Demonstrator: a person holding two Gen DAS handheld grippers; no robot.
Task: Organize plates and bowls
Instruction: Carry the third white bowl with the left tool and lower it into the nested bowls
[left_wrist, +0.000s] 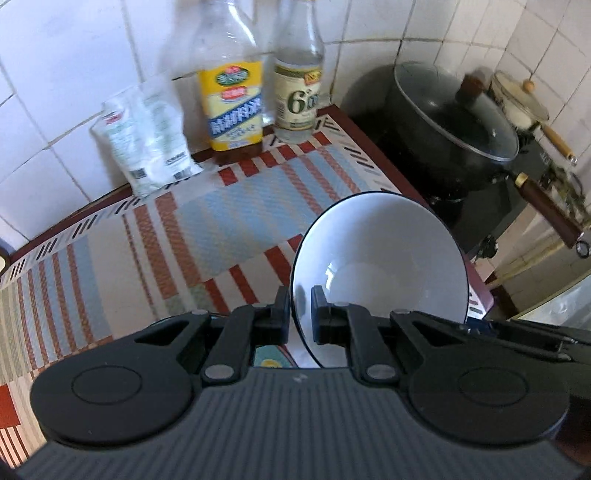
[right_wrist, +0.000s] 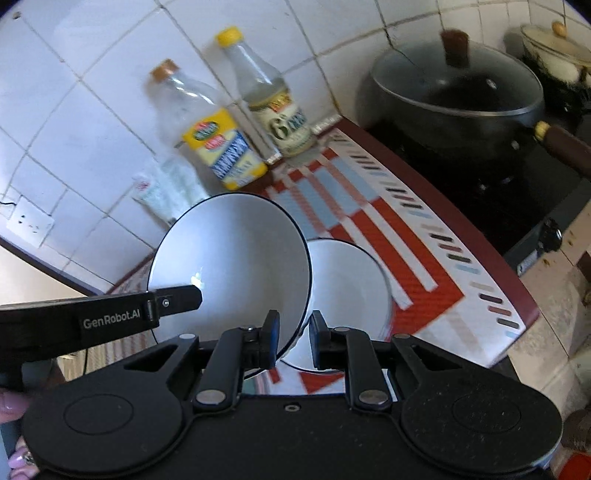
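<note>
Both tongs carry white bowls by the rim, tilted above the striped desk (left_wrist: 207, 225): left tongs (left_wrist: 300, 314) pinch one bowl (left_wrist: 380, 258); right tongs (right_wrist: 293, 341) pinch another bowl (right_wrist: 236, 251), a third bowl (right_wrist: 347, 291) just behind, probably for stacking.

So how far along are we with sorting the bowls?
Done: nothing looks stacked yet. In hand: the left gripper is clamped on the rim of a tilted white bowl. That rim also passes between the right gripper fingers, though its grip is unclear. Left: setting it down, probably into the second bowl just beyond, over the striped mat.
</note>
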